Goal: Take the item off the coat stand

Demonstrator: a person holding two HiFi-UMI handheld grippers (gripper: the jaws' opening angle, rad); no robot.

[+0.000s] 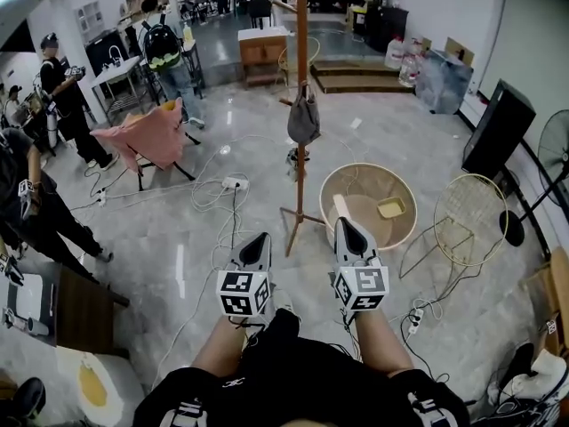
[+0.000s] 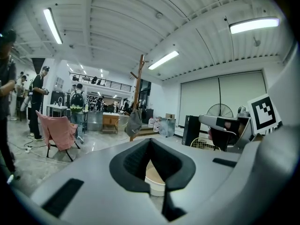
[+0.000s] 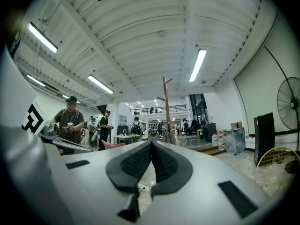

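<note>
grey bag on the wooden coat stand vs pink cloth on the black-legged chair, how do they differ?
Colour: the grey bag is dark grey, the pink cloth salmon pink.
Support: the bag hangs on the wooden coat stand; the cloth is draped over the black-legged chair.
Shape: the bag hangs narrow and bunched; the cloth spreads wide.
Shared: both look like soft fabric, hanging loose.

Wears a black short-sleeved top (image 1: pixel 289 363), with white print on the left sleeve (image 1: pixel 182 406) and the right sleeve (image 1: pixel 427 403). Shows a pale grey shell and pointed jaws padded in ribbed black rubber on the left gripper (image 1: pixel 260 237) and the right gripper (image 1: pixel 341 224). Bears white cubes with black square markers, left cube (image 1: pixel 243 293) and right cube (image 1: pixel 361 286).
</note>
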